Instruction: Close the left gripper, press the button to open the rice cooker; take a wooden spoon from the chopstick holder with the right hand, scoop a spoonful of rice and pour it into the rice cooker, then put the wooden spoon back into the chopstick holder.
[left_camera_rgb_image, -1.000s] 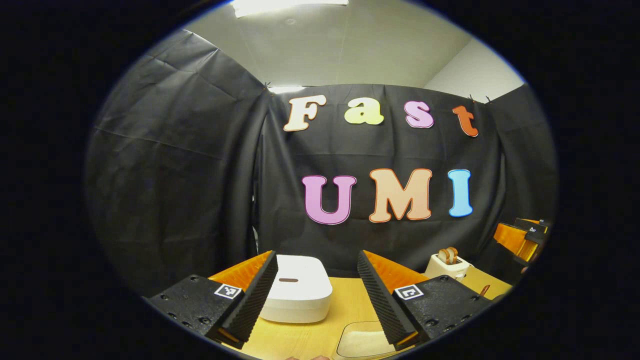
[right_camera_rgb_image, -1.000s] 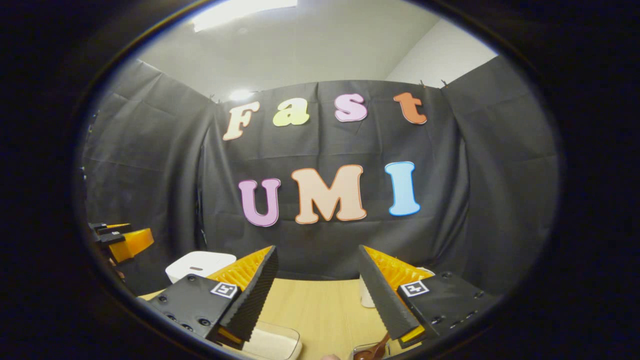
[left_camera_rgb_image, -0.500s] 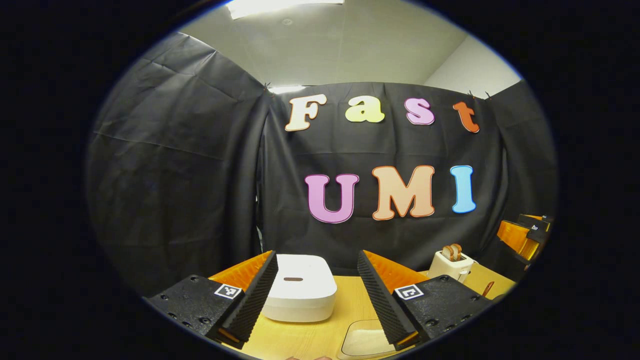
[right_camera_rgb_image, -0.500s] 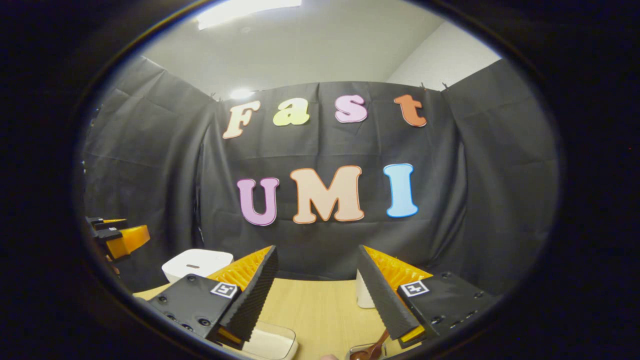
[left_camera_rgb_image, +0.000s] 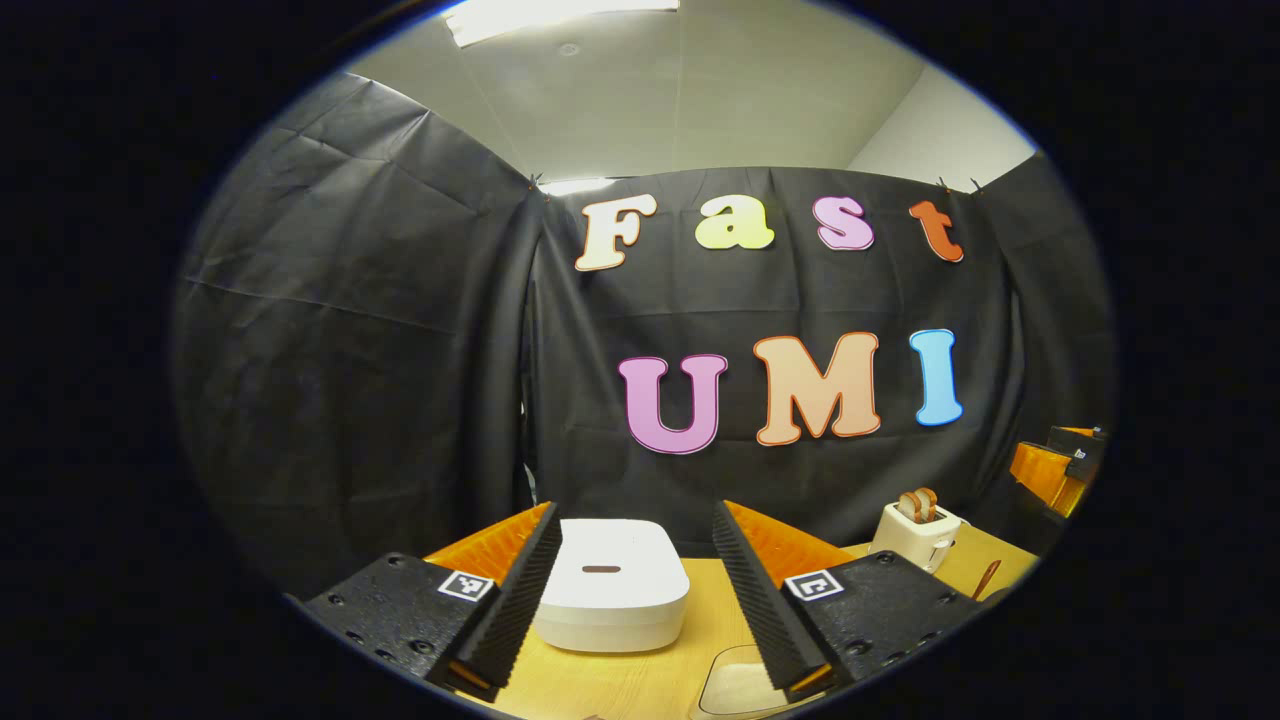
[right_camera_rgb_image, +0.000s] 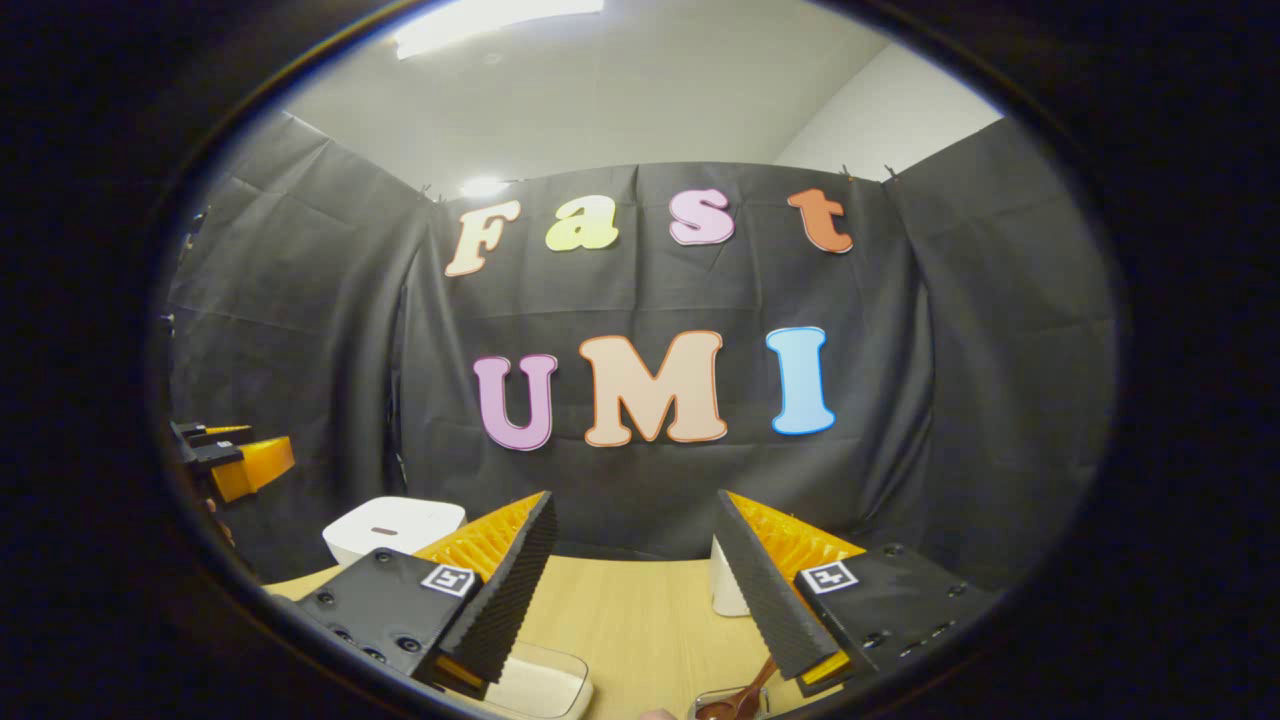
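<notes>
the wooden desk (left_camera_rgb_image: 640, 685) runs along the bottom of both views, black cloth wall behind it. the white rice cooker (left_camera_rgb_image: 612, 598) sits on it with its lid down, straight ahead of the left tool (left_camera_rgb_image: 632, 590), whose fingers are spread wide with nothing between them. far right in that view there's the white chopstick holder (left_camera_rgb_image: 914, 533) with wooden handles sticking up. the right tool (right_camera_rgb_image: 632, 590) is also released and empty, up above the desk; a clear container of rice (right_camera_rgb_image: 540, 685) sits near its left finger and a dark wooden spoon (right_camera_rgb_image: 740, 697) lies near its right finger.
</notes>
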